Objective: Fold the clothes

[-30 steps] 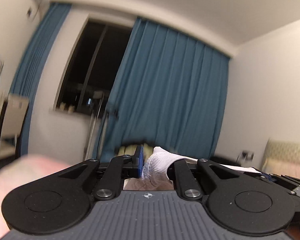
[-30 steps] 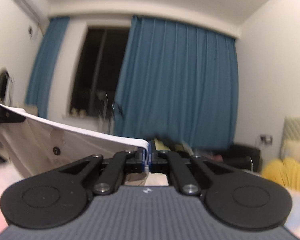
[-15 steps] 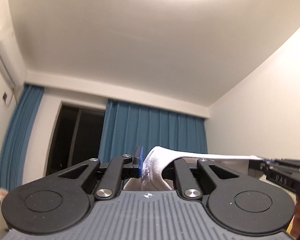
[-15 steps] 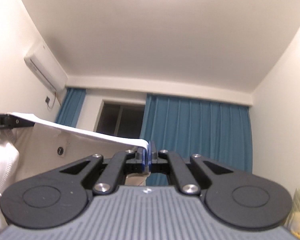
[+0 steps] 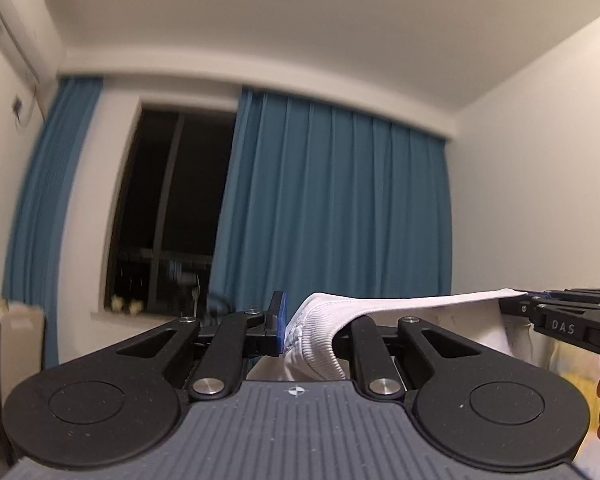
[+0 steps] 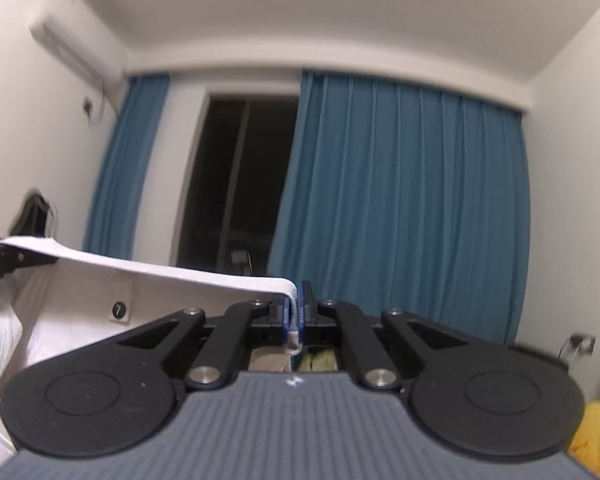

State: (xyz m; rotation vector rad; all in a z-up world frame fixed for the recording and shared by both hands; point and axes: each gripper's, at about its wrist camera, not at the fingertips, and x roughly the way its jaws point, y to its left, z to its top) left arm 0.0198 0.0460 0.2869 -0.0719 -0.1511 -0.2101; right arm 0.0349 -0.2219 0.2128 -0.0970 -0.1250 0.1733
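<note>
Before blue curtains [image 5: 332,208], white garment [image 5: 400,304] stretches sideways.

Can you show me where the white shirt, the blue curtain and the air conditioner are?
white shirt [image 6: 148,270], right wrist view, on its stretched top hem.
blue curtain [image 5: 332,208], left wrist view, on the middle folds.
air conditioner [image 6: 76,54], right wrist view, on its front panel.

You have the white garment [image 5: 400,306] stretched taut by its ribbed edge, its body hanging below, a round tag inside.

White garment's [image 6: 100,300] lower part below both frames
</note>
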